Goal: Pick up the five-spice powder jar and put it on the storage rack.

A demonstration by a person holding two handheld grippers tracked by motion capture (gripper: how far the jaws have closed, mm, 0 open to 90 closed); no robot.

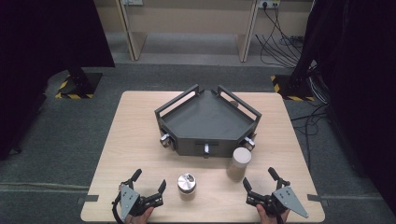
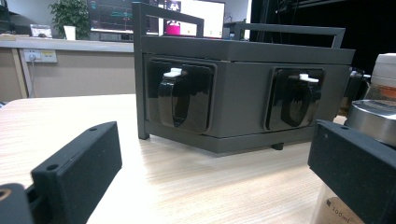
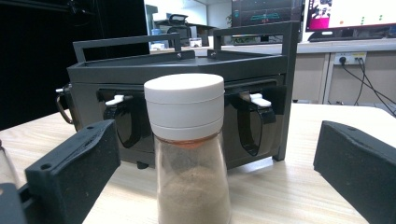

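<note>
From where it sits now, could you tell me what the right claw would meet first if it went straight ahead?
Most likely the white-capped jar of brownish powder, standing centred between the open right claw.

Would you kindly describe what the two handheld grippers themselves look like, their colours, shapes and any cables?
Both are black two-jaw tools. The left gripper and the right gripper each carry a flat grey three-cornered plate on top. In the gripper views the jaws are thick, matte black rectangular blocks with small round holes in their upper faces. A black cable loops beside the left gripper near the table's edge. No sleeves are visible.
</note>
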